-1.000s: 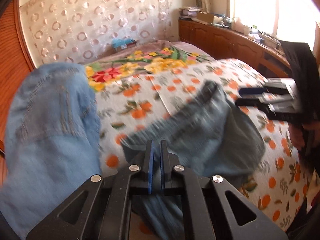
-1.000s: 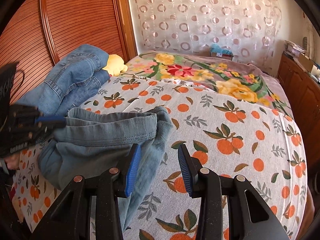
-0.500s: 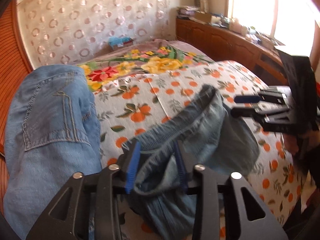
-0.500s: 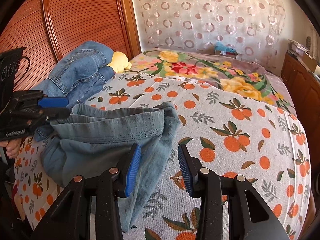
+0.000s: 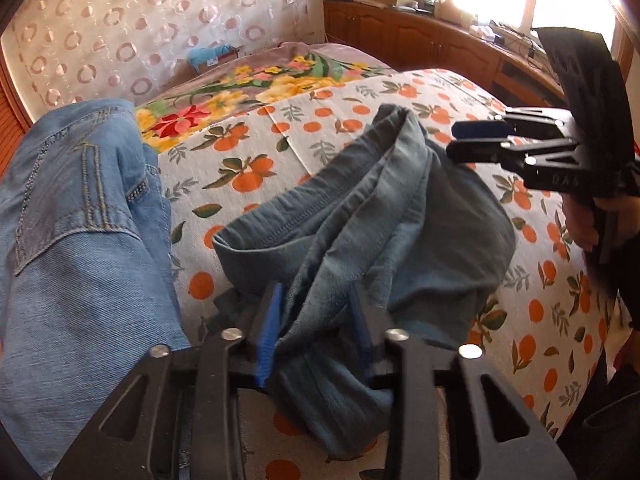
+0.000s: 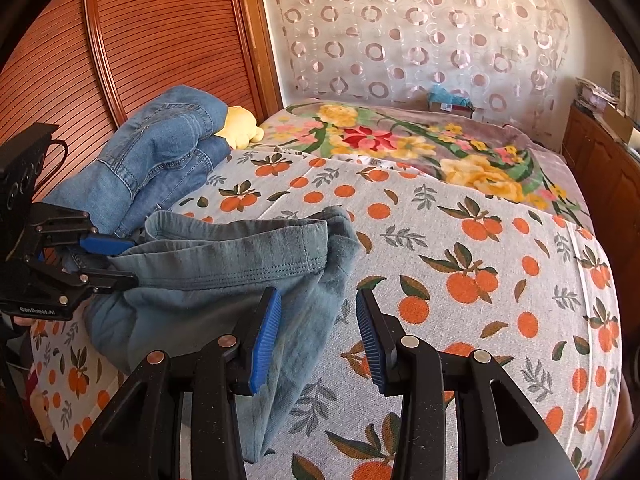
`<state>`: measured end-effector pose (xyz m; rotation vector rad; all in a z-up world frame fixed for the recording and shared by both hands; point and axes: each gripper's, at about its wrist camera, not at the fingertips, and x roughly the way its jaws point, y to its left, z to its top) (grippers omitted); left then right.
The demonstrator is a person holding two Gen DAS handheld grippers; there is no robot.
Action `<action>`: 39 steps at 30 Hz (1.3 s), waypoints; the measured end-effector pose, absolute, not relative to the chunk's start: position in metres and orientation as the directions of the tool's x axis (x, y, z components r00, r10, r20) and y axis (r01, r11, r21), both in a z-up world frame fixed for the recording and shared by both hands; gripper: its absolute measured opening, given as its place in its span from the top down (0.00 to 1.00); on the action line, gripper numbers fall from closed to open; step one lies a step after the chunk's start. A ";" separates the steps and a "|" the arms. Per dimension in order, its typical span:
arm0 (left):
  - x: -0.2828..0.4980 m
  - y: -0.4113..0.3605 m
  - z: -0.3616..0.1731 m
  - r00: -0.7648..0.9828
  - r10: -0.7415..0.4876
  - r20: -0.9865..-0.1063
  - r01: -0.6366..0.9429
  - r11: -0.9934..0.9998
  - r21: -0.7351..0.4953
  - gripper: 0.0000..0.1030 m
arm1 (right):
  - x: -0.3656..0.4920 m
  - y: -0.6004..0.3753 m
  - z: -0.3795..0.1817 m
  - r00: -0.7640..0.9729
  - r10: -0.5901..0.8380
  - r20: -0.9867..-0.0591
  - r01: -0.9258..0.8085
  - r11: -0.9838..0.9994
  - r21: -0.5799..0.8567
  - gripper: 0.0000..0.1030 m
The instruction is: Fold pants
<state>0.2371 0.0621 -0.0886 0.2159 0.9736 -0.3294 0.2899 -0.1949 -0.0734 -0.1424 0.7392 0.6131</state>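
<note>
Blue-padded left tongs (image 5: 316, 332) are seen spread apart, a bunched fold of the grey-blue pants (image 5: 380, 216) lying loose between the pads and not pinched. The right tongs (image 6: 319, 338) are likewise parted, with the pants' hanging edge under the left pad. The pants are heaped near the front edge of the bed (image 6: 500, 280), one part draped over it. A slide off that edge is judged likely if only one layer is caught. The folded jeans (image 6: 160, 152) alongside could be snagged.
</note>
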 end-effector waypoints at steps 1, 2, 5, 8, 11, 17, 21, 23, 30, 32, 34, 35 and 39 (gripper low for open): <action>0.237 0.062 -0.090 0.519 -0.172 -0.837 0.370 0.928 0.039 0.81 | 0.290 -0.195 -0.074 0.573 0.472 -0.670 -0.569 0.817 0.089 0.61; 0.237 0.062 -0.090 0.520 -0.172 -0.837 0.375 0.926 0.043 0.89 | 0.290 -0.195 -0.074 0.573 0.472 -0.670 -0.569 0.818 0.089 0.61; 0.236 0.061 -0.085 0.558 -0.159 -0.814 0.366 0.928 0.069 0.95 | 0.290 -0.196 -0.074 0.572 0.471 -0.672 -0.568 0.818 0.090 0.60; 0.239 0.069 -0.070 0.625 -0.141 -0.768 0.315 0.945 0.083 0.95 | 0.289 -0.195 -0.074 0.569 0.471 -0.674 -0.569 0.817 0.091 0.60; 0.251 0.074 -0.063 0.658 -0.114 -0.745 0.264 0.961 0.086 0.95 | 0.289 -0.194 -0.075 0.565 0.473 -0.676 -0.571 0.816 0.093 0.60; 0.265 0.073 -0.074 0.636 -0.087 -0.767 0.216 0.974 0.068 0.86 | 0.288 -0.193 -0.072 0.566 0.473 -0.675 -0.574 0.814 0.089 0.60; 0.251 0.077 -0.068 0.655 -0.108 -0.748 0.213 0.976 0.046 0.70 | 0.292 -0.192 -0.071 0.561 0.474 -0.678 -0.577 0.812 0.090 0.60; 0.241 0.079 -0.066 0.661 -0.125 -0.740 0.210 0.977 0.022 0.60 | 0.294 -0.191 -0.073 0.555 0.479 -0.680 -0.578 0.810 0.099 0.60; 0.212 0.080 -0.074 0.654 -0.175 -0.736 0.192 0.979 -0.062 0.53 | 0.303 -0.186 -0.079 0.528 0.485 -0.697 -0.575 0.808 0.127 0.60; 0.206 0.079 -0.078 0.649 -0.176 -0.740 0.184 0.980 -0.072 0.53 | 0.304 -0.185 -0.080 0.525 0.482 -0.702 -0.571 0.811 0.130 0.60; 0.201 0.081 -0.079 0.655 -0.164 -0.738 0.168 0.983 -0.070 0.53 | 0.302 -0.185 -0.081 0.522 0.480 -0.705 -0.569 0.812 0.130 0.60; 0.198 0.082 -0.079 0.659 -0.161 -0.734 0.161 0.984 -0.071 0.53 | 0.301 -0.185 -0.081 0.522 0.477 -0.706 -0.568 0.813 0.129 0.59; 0.191 0.086 -0.074 0.675 -0.169 -0.718 0.149 0.985 -0.091 0.53 | 0.294 -0.190 -0.082 0.520 0.477 -0.709 -0.562 0.816 0.136 0.58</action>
